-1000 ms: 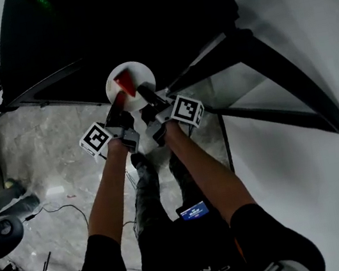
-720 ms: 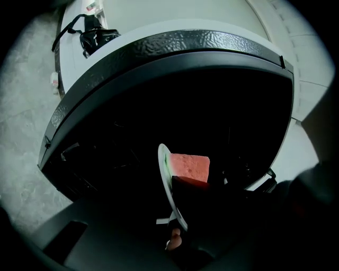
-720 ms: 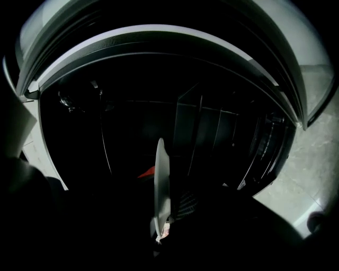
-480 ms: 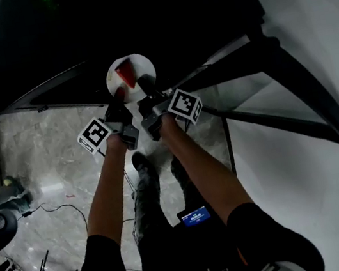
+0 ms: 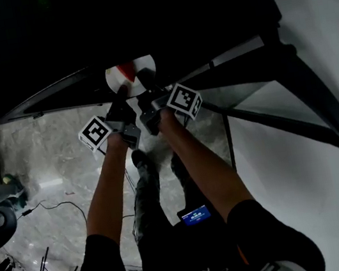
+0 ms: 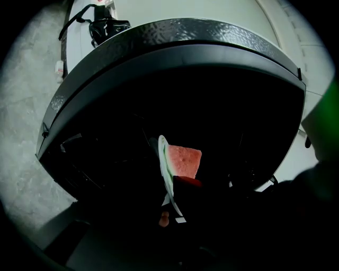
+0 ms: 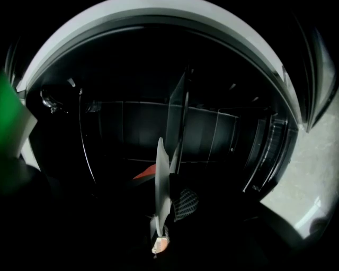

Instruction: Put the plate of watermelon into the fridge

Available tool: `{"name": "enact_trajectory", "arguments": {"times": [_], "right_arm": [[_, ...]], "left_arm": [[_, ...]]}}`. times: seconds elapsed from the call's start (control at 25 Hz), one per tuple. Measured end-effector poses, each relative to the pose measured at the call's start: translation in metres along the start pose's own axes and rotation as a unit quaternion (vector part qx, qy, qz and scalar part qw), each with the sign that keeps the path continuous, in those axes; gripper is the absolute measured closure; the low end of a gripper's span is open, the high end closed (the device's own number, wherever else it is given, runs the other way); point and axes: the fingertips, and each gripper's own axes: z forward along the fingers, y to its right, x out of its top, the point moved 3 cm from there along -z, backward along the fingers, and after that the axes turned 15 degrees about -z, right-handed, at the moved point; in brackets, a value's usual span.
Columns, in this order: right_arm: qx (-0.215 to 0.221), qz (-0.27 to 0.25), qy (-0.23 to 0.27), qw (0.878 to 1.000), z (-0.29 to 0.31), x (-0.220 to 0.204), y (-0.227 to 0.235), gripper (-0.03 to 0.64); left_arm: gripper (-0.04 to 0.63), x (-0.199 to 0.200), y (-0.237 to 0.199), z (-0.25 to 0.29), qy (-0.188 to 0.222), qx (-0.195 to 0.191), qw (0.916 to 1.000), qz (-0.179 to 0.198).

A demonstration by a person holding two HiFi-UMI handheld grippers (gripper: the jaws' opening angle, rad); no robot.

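Gripper jaw tips dark, hard to make out against black interior. Left forearm (image 5: 104, 188) and right forearm (image 5: 205, 171) bare, stretched forward side by side, both grippers about level. Left gripper (image 5: 119, 100): jaws narrow, clamped on near rim of round white plate (image 5: 112, 78). Right gripper (image 5: 145, 82): jaws almost together, pinching same rim just beside. One plate, carrying one red watermelon wedge (image 6: 183, 160), partly hidden by jaw. Plate at mouth of open black fridge (image 5: 124, 23); wire shelves (image 7: 212, 132) beyond, dim.

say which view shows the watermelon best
The left gripper view: the watermelon shows its broad red face. The head view gives a small red patch, the right gripper view a thin edge.
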Motion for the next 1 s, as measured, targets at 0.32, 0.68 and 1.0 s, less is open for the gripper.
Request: {"name": "enact_trajectory", "arguments": {"times": [0.32, 0.68, 1.0], "right_arm": [[-0.018, -0.057, -0.076, 0.995, -0.003, -0.002, 0.002, 0.572], [-0.038, -0.136, -0.117, 0.983, -0.031, -0.003, -0.005, 0.525], [-0.046, -0.115, -0.140, 0.982, -0.024, -0.020, -0.010, 0.563]], "left_arm": [[0.566, 0.009, -0.005, 0.006, 0.034, 0.040, 0.9985, 0.010], [0.572, 0.019, -0.007, 0.009, 0.082, 0.055, 0.9948, -0.024], [0.571, 0.017, -0.008, 0.009, 0.075, 0.073, 0.9944, -0.015]]}}
